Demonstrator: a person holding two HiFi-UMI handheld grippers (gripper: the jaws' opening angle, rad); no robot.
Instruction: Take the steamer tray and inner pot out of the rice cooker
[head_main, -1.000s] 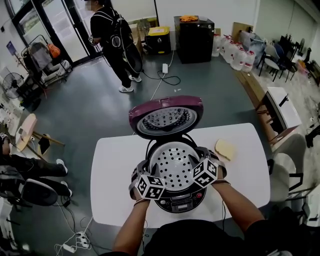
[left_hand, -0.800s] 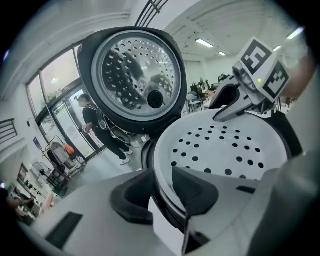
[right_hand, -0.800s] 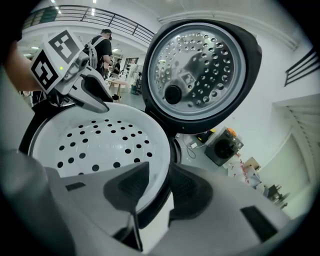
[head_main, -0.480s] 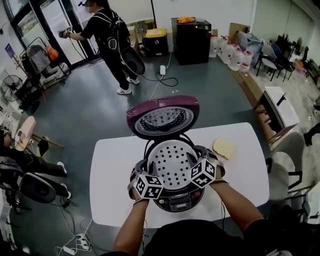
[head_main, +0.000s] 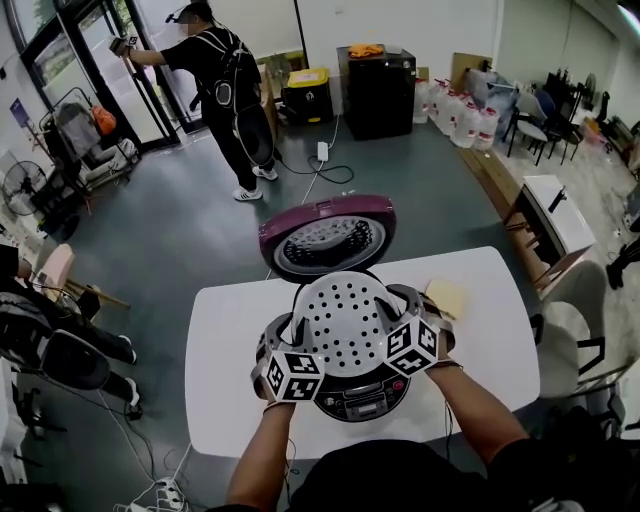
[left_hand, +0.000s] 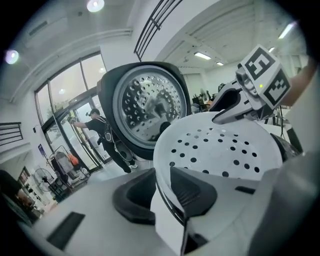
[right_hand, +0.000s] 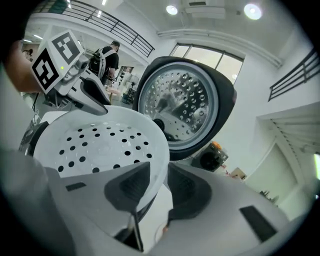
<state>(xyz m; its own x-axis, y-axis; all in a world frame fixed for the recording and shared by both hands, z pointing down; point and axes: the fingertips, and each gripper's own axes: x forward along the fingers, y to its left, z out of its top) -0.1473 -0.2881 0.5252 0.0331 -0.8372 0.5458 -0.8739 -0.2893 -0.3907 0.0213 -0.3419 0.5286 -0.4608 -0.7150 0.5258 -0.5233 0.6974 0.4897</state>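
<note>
White steamer tray (head_main: 345, 322) hangs just above the open rice cooker (head_main: 362, 402); we grip its rim on opposite sides, left gripper (left_hand: 161, 192) and right gripper (right_hand: 156, 186) both clamped, to carry it level.

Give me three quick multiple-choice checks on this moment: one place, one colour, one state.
1. Relative to the rice cooker, the yellow cloth lies: A inside it; B under it; C on the table, to its right.
2. The open lid's shell is: A white; B maroon; C green.
3. The right gripper is: A shut on the steamer tray's rim; B open, empty; C gripping the lid.
Answers: 1 C, the head view shows it beside the cooker; 2 B, maroon in the head view; 3 A, its pads press the rim.
</note>
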